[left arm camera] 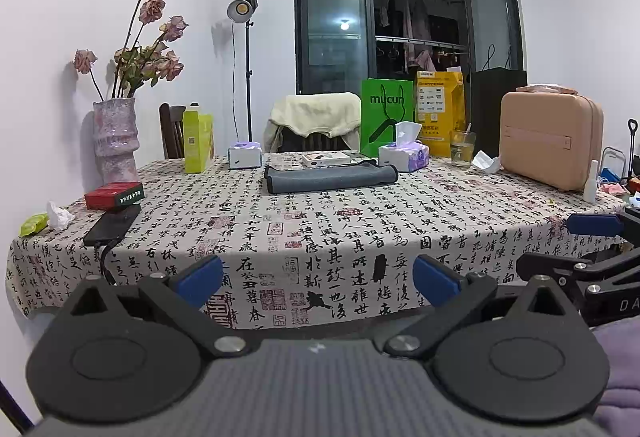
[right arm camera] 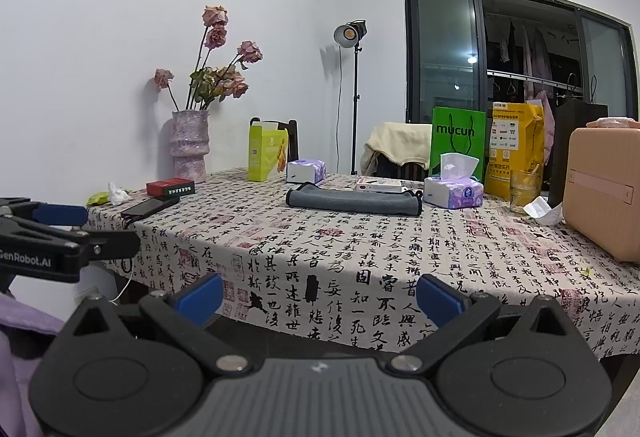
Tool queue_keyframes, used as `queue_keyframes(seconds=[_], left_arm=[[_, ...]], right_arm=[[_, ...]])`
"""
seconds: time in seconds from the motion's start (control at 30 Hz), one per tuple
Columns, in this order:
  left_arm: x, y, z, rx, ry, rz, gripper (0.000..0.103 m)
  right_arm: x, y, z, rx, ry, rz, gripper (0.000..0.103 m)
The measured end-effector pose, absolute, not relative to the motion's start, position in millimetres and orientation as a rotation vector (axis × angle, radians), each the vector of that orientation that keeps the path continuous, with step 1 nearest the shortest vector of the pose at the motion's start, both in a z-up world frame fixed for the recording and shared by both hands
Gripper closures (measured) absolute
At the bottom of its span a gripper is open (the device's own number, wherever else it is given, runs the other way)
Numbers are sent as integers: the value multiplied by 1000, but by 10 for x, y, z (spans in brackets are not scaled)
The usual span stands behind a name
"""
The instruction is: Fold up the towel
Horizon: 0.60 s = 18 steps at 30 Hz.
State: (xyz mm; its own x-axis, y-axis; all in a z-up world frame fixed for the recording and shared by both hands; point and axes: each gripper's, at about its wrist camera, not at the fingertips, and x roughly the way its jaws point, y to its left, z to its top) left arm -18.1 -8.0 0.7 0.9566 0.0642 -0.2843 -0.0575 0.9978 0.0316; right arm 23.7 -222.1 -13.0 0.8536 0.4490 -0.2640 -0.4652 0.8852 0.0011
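A grey towel (left arm camera: 330, 178) lies folded into a long flat strip on the far middle of the table; it also shows in the right wrist view (right arm camera: 354, 200). My left gripper (left arm camera: 318, 279) is open and empty, held in front of the table's near edge, far from the towel. My right gripper (right arm camera: 319, 299) is open and empty too, at the near edge. Each gripper shows at the side of the other's view: the right one (left arm camera: 592, 233), the left one (right arm camera: 60, 221).
The table (left arm camera: 360, 237) has a calligraphy-print cloth. On it: a vase of dried roses (left arm camera: 115, 139), a red box (left arm camera: 114, 195), a black phone (left arm camera: 112, 223), tissue packs (left arm camera: 404, 155), a glass (left arm camera: 462, 149), bags (left arm camera: 386, 115), and a pink case (left arm camera: 550, 141) at right.
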Motion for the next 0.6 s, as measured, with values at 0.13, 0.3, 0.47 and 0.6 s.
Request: queue_keyframes(seconds=[0.13, 0.3, 0.47, 0.6], left_arm=[[-180, -81, 7, 24, 290, 62, 0], [-175, -90, 8, 23, 291, 60, 0], [-169, -99, 6, 21, 293, 56, 0], [-170, -102, 0, 22, 289, 49, 0]], right_arm=[[246, -2219, -132, -62, 266, 485, 0], [250, -2215, -134, -60, 267, 485, 0], [252, -2209, -138, -59, 269, 487, 0], [256, -2207, -159, -56, 275, 490, 0]])
